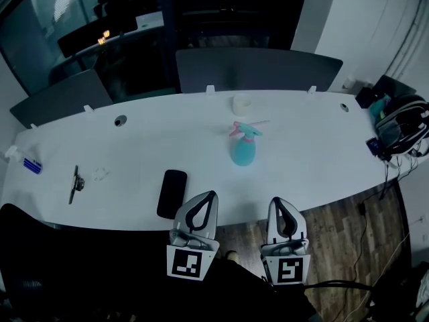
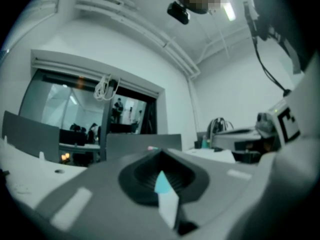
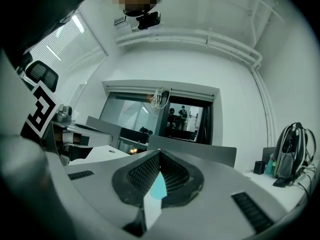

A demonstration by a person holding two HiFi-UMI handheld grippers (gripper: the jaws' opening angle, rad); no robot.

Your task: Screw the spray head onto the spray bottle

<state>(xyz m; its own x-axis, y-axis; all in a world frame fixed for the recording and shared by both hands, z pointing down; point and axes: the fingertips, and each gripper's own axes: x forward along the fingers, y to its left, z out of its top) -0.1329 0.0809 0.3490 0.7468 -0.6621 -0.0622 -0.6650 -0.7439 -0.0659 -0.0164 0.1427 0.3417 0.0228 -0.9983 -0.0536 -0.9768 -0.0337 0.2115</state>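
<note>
The bottle (image 1: 242, 151) stood upright near the middle of the table (image 1: 315, 146), teal, with the pink spray head (image 1: 245, 131) sitting on top of it, nozzle and trigger sticking out to the sides. From the head view, head and bottle looked like one piece, so the task read as done, or very nearly. Whether the thread was turned fully home you could not have told from that far off. If anything was left, it was a last check of the tightness.

A small white thing (image 1: 241, 104) sat just behind the bottle, and a dark phone (image 1: 173, 193) lay well in front of it to the left, near the table's edge.

Your left gripper (image 1: 212, 195) and right gripper (image 1: 276, 200) hung side by side at that near edge, well apart from the bottle. On both, the jaws were pressed fully together with nothing between them and nothing touching them.
</note>
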